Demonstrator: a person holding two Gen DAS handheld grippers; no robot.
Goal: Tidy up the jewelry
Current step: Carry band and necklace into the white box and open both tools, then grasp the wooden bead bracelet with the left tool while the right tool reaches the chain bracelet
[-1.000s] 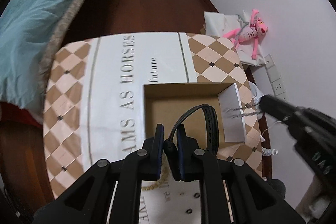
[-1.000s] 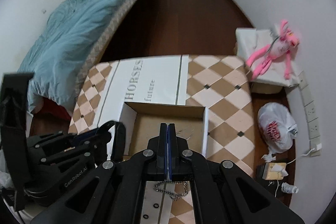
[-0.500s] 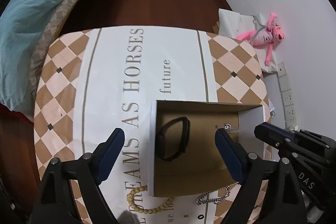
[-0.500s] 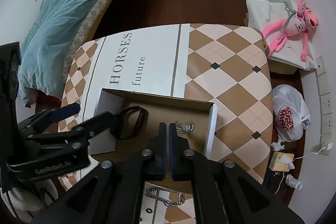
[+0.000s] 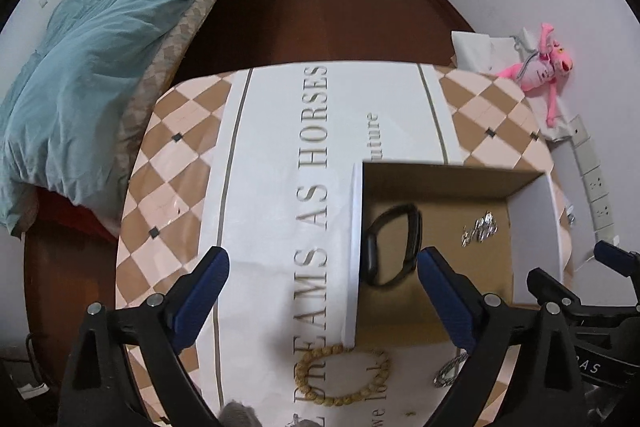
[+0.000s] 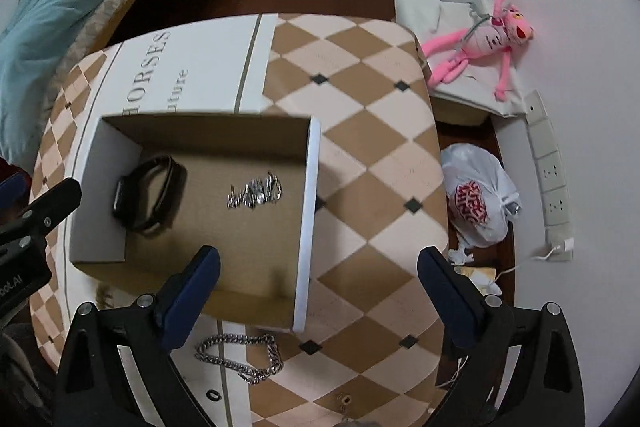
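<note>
An open cardboard box [image 5: 532, 227] [image 6: 308, 211] stands on the checkered table. Inside lie a black wristband [image 5: 394, 247] [image 6: 150, 193] at the left and a small silver chain [image 5: 480, 229] [image 6: 256, 193] at the middle. My left gripper [image 5: 322, 291] is open and empty, above the box's left wall. My right gripper [image 6: 318, 291] is open and empty, above the box's near right corner. On the table in front of the box lie a wooden bead bracelet [image 5: 344, 375] and a thick silver chain [image 6: 240, 357] [image 5: 450, 373].
Small dark rings [image 6: 214, 395] lie on the table's near edge. A bed with a blue blanket [image 5: 92, 67] is at the left. On the floor to the right are a pink plush toy [image 6: 480, 39] and a white plastic bag [image 6: 478, 201].
Both grippers have opened and pulled back up from the box. The left let go of the black wristband, the right let go of the small silver chain; both now lie in the box.
</note>
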